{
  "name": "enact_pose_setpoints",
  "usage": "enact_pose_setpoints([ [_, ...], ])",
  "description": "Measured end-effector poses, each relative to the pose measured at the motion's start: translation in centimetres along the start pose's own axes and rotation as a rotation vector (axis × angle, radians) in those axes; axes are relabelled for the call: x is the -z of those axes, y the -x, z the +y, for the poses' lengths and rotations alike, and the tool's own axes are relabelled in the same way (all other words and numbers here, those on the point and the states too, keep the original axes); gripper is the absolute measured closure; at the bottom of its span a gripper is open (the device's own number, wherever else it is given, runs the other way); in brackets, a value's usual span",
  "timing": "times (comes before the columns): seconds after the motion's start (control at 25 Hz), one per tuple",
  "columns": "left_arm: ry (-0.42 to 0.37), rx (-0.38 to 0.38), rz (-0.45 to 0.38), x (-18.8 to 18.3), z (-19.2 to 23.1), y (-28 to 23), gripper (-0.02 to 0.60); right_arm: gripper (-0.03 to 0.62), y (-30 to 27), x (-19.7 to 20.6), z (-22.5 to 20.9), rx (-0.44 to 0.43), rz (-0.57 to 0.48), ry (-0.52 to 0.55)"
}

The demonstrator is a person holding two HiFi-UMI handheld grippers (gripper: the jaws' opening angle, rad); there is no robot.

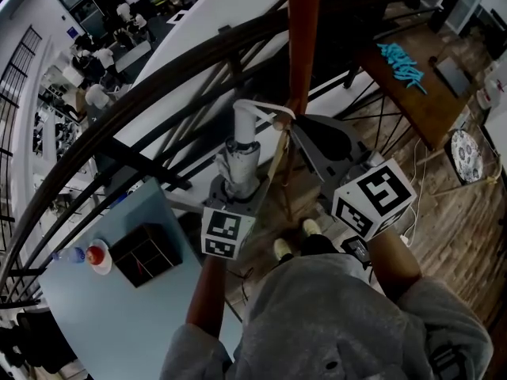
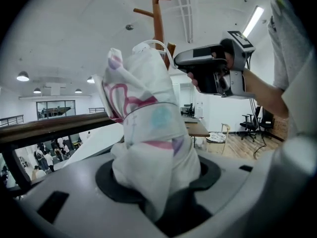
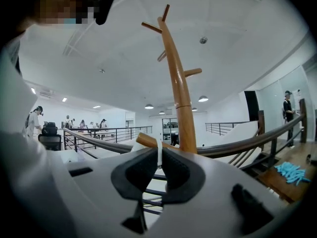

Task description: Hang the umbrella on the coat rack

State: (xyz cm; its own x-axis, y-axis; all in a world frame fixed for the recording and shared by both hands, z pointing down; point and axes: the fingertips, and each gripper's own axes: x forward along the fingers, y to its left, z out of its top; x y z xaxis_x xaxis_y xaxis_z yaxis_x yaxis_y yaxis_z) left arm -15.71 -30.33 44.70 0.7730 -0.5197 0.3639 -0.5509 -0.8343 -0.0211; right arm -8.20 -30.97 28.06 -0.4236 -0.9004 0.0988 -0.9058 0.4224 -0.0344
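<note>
Beside the railing (image 1: 158, 81), left tongs (image 1: 240, 187) grip the folded umbrella (image 2: 148, 123); right tongs (image 3: 159, 166), held level, pinch its strap (image 1: 264, 105).

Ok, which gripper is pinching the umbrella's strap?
The right gripper: its jaws are shut on the thin white strap, while the left gripper clamps the folded umbrella.

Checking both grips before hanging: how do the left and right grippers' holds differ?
The left gripper stands wide, clamped round the thick folded umbrella; the right gripper is nearly closed, pinching only its thin white strap. The left gripper holds off beside the coat rack; the right gripper sits right at its pole. Both hold the same umbrella.
</note>
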Motion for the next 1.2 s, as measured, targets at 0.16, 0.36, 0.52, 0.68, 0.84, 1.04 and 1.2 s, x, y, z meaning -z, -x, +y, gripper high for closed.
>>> enact_pose_setpoints([
  [0.16,0.046,0.015,0.028,1.6,-0.8,-0.8,0.337,0.55,0.5,-0.1,-0.8,-0.001,-0.037,0.027],
  [0.36,0.078,0.019,0.044,3.3,-1.6,-1.5,0.337,0.451,2.0,-0.4,-1.4,-0.034,-0.075,-0.015],
  [0.52,0.095,0.011,0.059,3.6,-2.7,-1.9,0.337,0.451,3.0,0.3,-2.2,-0.029,-0.064,0.01],
  [0.68,0.11,0.004,0.063,3.6,-3.7,-2.5,0.337,0.46,3.7,0.7,-2.4,-0.052,-0.062,0.034],
  [0.84,0.138,-0.006,0.065,3.3,-5.2,-3.2,0.337,0.492,4.7,1.0,-3.6,-0.061,-0.048,0.054],
  [1.04,0.165,-0.042,0.079,3.5,-6.9,-4.7,0.337,0.551,5.8,1.7,-6.0,-0.065,-0.005,0.047],
  [1.2,0.188,-0.081,0.099,3.9,-7.8,-6.0,0.336,0.56,6.5,2.5,-7.5,-0.093,0.021,0.017],
])
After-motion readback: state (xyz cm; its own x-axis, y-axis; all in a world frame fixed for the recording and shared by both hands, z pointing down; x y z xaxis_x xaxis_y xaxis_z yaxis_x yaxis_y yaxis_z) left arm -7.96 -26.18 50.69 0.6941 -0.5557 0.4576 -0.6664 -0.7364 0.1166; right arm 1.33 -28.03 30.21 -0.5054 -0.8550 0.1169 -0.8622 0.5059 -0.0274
